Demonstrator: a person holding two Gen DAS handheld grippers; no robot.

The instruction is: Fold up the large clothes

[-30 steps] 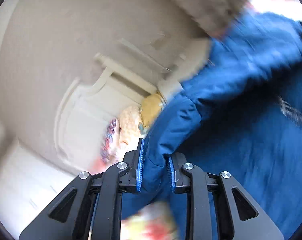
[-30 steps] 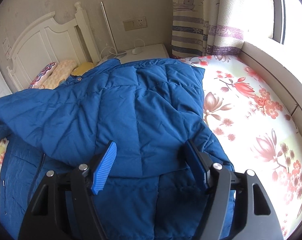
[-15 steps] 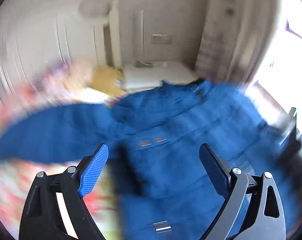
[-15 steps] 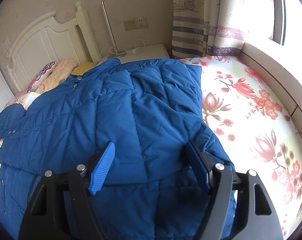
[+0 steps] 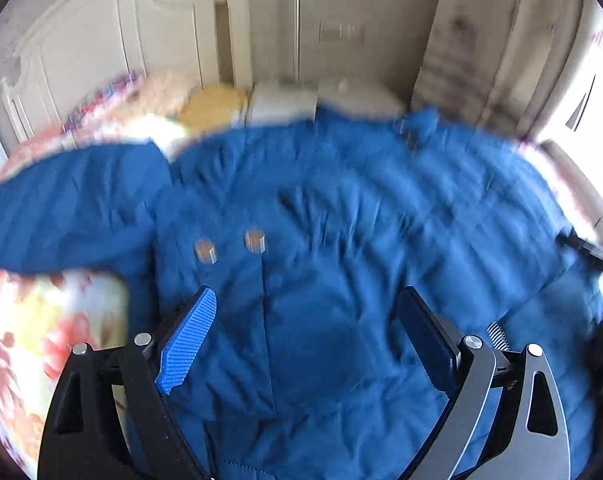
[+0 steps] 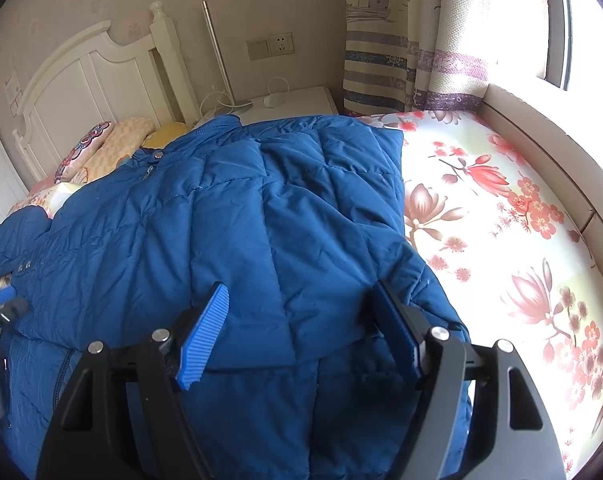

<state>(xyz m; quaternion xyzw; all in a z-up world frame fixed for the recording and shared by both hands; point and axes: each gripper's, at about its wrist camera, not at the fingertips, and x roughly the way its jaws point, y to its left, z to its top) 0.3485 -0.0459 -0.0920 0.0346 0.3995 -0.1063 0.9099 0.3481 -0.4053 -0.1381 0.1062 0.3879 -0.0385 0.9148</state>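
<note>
1. The big blue puffy jacket (image 6: 261,216) lies spread on the flowery bedsheet (image 6: 513,240). One sleeve sticks out at 9 o'clock, and a folded flap lies on top.
2. The left gripper (image 5: 305,344) hangs over the jacket with its tongs wide apart, holding nothing. Two shiny snaps (image 5: 229,244) sit at 11 o'clock from it.
3. The right gripper (image 6: 301,336) has its tongs wide apart too, over the flap's edge.
4. Pillows (image 6: 101,152) and a white headboard (image 6: 85,80) are at 10 o'clock, a nightstand (image 6: 297,100) at 12, and curtains (image 6: 413,40) at 1.
</note>
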